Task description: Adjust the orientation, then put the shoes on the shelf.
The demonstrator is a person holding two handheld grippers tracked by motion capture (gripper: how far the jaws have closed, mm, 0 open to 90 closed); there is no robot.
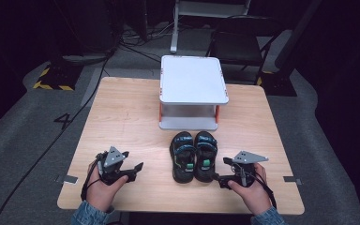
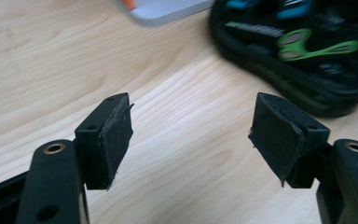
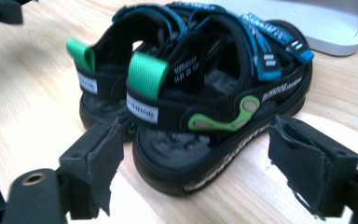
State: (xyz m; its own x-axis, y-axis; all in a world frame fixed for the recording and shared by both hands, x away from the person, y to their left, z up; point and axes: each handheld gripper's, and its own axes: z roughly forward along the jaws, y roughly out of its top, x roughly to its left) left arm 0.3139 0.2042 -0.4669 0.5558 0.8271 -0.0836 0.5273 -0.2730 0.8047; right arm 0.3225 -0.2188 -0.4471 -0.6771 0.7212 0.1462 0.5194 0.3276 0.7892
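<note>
A pair of black sandals with blue straps and green heel loops stands side by side mid-table, the left sandal (image 1: 183,157) beside the right sandal (image 1: 206,156), heels toward me. My left gripper (image 1: 136,171) hovers open to their left, nothing between its jaws; its view (image 2: 191,135) has bare wood between the pads and a sandal (image 2: 298,51) ahead at the upper right. My right gripper (image 1: 222,171) is open just right of the pair. In its view (image 3: 196,163) the nearer sandal's heel (image 3: 205,116) lies just beyond the spread pads, which do not touch it.
A white two-level stand (image 1: 193,77) with orange posts sits at the table's far middle, right behind the sandals. The wooden table (image 1: 122,122) has bare wood on both sides. A folding chair (image 1: 243,42) and cables lie on the floor beyond.
</note>
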